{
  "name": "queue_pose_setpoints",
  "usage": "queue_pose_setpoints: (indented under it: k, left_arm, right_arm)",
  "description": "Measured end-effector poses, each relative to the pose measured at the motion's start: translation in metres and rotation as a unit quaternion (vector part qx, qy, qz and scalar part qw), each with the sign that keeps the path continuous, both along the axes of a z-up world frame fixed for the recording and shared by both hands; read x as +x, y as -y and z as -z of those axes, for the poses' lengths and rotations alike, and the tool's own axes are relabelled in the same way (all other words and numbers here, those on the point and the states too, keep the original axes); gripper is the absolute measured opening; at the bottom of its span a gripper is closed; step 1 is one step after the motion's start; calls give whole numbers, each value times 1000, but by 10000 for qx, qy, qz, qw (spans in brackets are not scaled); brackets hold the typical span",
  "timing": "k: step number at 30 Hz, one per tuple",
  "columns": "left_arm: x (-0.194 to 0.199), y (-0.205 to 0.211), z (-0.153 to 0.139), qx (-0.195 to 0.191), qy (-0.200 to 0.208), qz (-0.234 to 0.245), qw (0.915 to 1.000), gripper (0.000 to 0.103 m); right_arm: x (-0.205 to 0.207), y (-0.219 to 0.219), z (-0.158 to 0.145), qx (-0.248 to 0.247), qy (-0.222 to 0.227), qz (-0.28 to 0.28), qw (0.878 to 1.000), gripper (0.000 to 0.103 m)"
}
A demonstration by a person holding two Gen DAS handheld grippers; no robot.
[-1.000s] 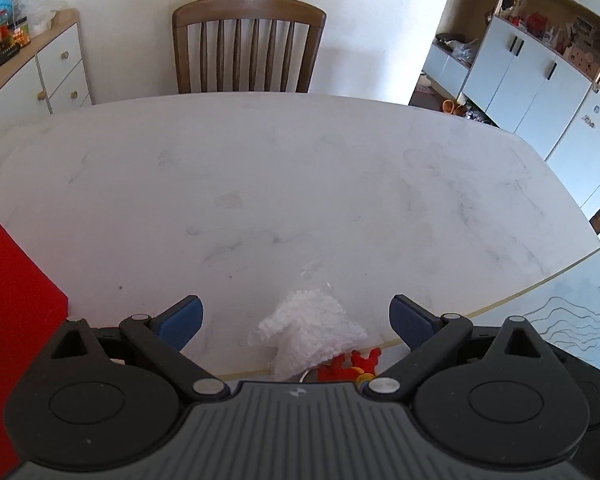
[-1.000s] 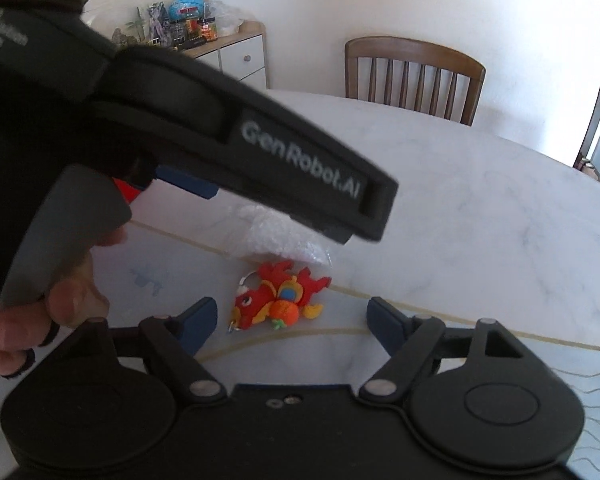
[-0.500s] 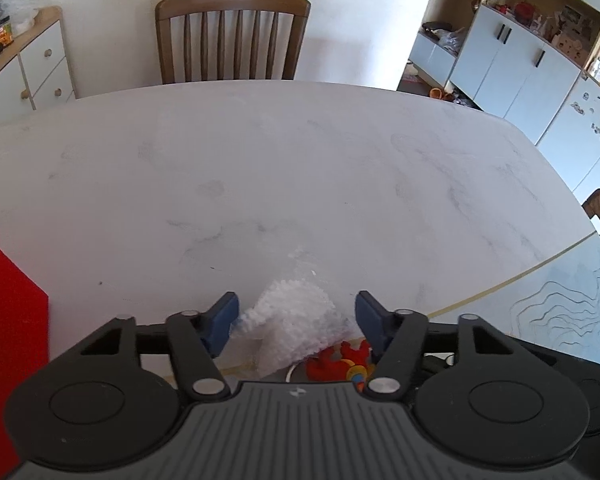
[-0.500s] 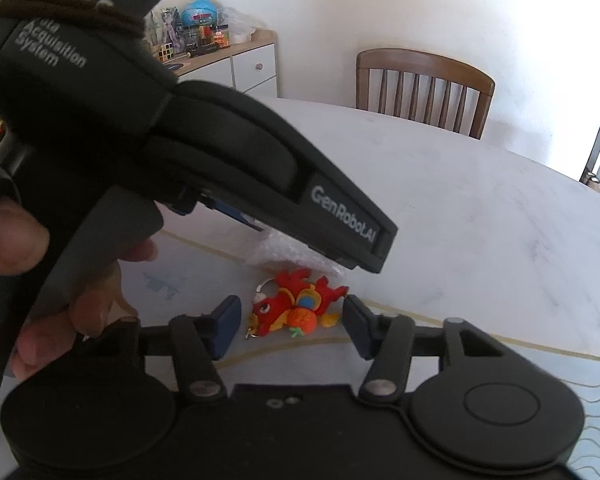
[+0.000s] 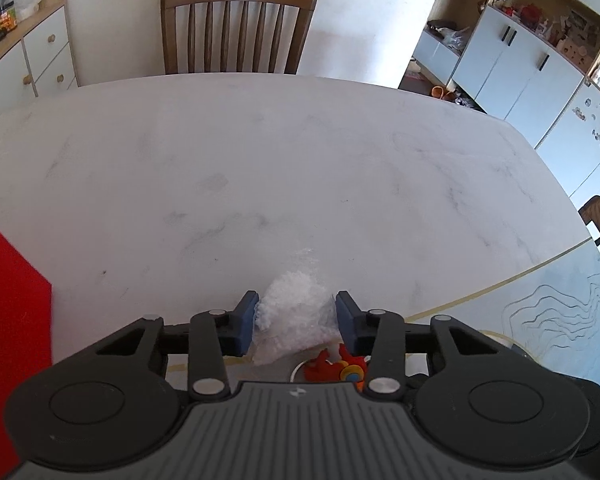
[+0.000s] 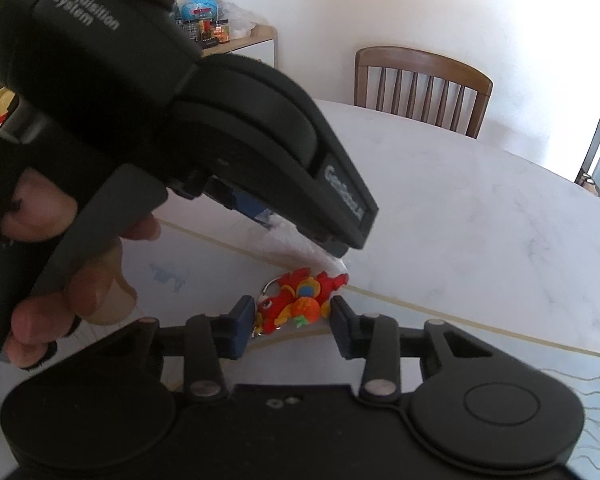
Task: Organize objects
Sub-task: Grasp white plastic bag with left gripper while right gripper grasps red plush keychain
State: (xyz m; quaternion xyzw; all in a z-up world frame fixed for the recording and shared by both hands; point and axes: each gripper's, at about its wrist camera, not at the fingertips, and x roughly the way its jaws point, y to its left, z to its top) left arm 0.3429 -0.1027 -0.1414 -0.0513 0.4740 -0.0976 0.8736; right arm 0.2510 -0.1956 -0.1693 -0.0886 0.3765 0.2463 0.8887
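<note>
A crumpled clear bubble-wrap bag [image 5: 296,316] lies on the white marble table [image 5: 260,168]. My left gripper [image 5: 295,322] has its blue pads against both sides of the bag. A red and orange dragon keychain toy [image 6: 298,300] lies on the table just below the bag; it also shows in the left wrist view [image 5: 336,366]. My right gripper [image 6: 288,324] has its pads close on either side of the toy, touching or nearly touching it. The left gripper's black body [image 6: 204,128] hangs over the bag in the right wrist view.
A red box [image 5: 8,312] stands at the left. A pale mat with line drawings [image 5: 548,312] covers the near right of the table. A wooden chair [image 5: 236,28] stands at the far side. A white drawer unit [image 5: 20,60] and cupboards [image 5: 520,64] line the walls.
Both grippers have narrowed from wide open. The left one has closed onto the bubble-wrap bag; the right one has moved in and closed around the dragon toy.
</note>
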Motion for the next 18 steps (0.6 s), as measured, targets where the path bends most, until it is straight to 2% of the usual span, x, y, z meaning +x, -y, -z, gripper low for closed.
queue_pose_setpoints:
  k: [9,18]
  left_arm:
    - [-19,-9,-18,-98,-85,-78,9999,40]
    - [-49,-20,-51,-282,-14,-65,9996,40]
  right_arm:
    - [-21,7,-15,27,-49,60,10000,39]
    - [-49,24,-52,278,-106,87,9995,39]
